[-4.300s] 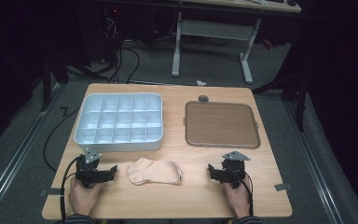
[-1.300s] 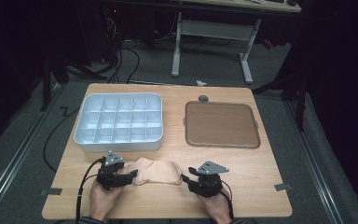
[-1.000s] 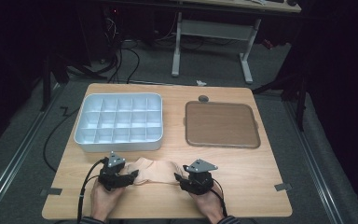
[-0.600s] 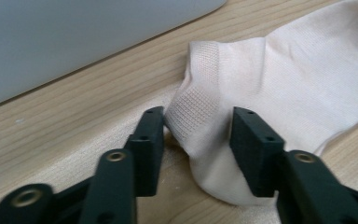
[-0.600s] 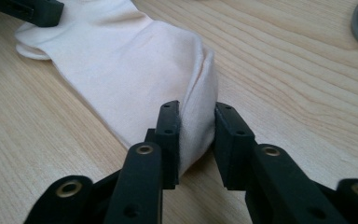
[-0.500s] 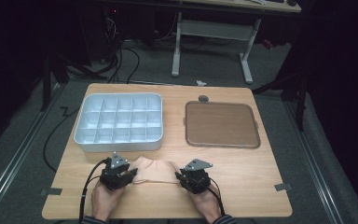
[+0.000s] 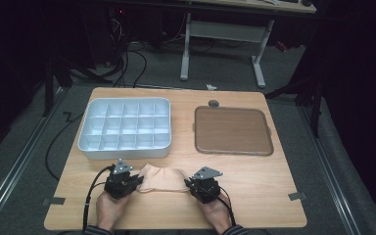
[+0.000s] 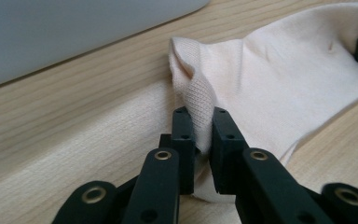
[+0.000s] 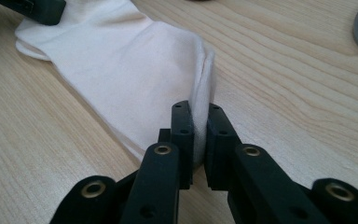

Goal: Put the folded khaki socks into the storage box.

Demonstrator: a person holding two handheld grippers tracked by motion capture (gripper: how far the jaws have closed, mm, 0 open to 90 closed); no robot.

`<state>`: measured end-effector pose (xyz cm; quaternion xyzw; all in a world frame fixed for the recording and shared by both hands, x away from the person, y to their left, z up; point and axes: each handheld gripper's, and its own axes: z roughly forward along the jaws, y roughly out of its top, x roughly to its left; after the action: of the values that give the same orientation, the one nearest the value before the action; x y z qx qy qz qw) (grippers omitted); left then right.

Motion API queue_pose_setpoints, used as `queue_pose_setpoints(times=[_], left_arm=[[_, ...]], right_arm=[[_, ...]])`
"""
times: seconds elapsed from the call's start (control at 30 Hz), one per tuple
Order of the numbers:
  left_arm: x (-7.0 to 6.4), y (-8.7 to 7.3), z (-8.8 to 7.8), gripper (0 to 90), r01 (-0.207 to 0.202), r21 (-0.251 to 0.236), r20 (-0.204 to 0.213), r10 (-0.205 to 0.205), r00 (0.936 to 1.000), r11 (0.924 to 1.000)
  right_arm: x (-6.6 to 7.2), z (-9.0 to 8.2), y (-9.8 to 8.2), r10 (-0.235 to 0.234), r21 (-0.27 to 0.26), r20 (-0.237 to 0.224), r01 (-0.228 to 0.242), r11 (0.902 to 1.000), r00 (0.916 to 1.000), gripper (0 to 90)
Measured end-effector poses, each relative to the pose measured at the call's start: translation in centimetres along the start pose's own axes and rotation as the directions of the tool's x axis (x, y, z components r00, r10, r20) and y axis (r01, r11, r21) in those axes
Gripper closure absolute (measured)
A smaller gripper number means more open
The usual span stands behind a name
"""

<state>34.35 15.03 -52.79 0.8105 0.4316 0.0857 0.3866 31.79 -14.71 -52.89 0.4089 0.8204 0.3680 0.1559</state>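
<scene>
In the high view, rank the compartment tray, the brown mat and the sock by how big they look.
1. Compartment tray, largest, though the brown mat comes close.
2. Brown mat, slightly smaller.
3. Sock, clearly smallest, despite lying nearest the camera.

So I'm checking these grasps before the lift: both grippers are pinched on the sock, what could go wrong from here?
Left gripper, its jaws just closed, pinches only a thin ribbed fold at the edge of the sock; that fold could slip out under tension.
Right gripper, also just closed, holds a narrow edge too, so pulling the hands apart may free one end.
The compartment tray sits just behind the sock; a hanging end might snag its rim when lifted over.
</scene>
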Motion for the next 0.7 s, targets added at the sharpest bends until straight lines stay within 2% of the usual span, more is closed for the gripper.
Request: queue_pose_setpoints(times=[0.17,0.2,0.4,0.47,0.7], left_arm=[[-0.3,0.1,-0.4,83.3,-0.003,-0.039,0.035,0.004,0.9994,0.9992],[-0.3,0.1,-0.5,83.3,-0.001,-0.050,0.053,0.004,0.9986,0.9987],[-0.7,0.4,-0.4,83.6,-0.011,-0.052,0.071,0.015,0.9974,0.9986],[-1.0,0.9,-0.5,83.6,-0.015,-0.068,0.080,0.021,0.9966,0.9976],[-1.7,1.6,0.3,83.6,-0.033,-0.071,0.101,0.040,0.9941,0.9969]], right_arm=[[-0.5,-0.4,0.2,0.005,0.000,-0.002,-0.005,1.0000,1.0000,85.7],[-0.5,-0.6,0.2,0.000,-0.004,0.000,0.000,1.0000,1.0000,85.8],[-1.1,-1.1,0.3,0.024,-0.019,-0.010,-0.024,0.9995,0.9997,86.0],[-1.4,-1.5,0.2,0.031,-0.028,-0.004,-0.031,0.9991,0.9995,86.0],[-2.3,-2.5,-0.4,0.060,-0.044,0.011,-0.059,0.9973,0.9982,86.0]])
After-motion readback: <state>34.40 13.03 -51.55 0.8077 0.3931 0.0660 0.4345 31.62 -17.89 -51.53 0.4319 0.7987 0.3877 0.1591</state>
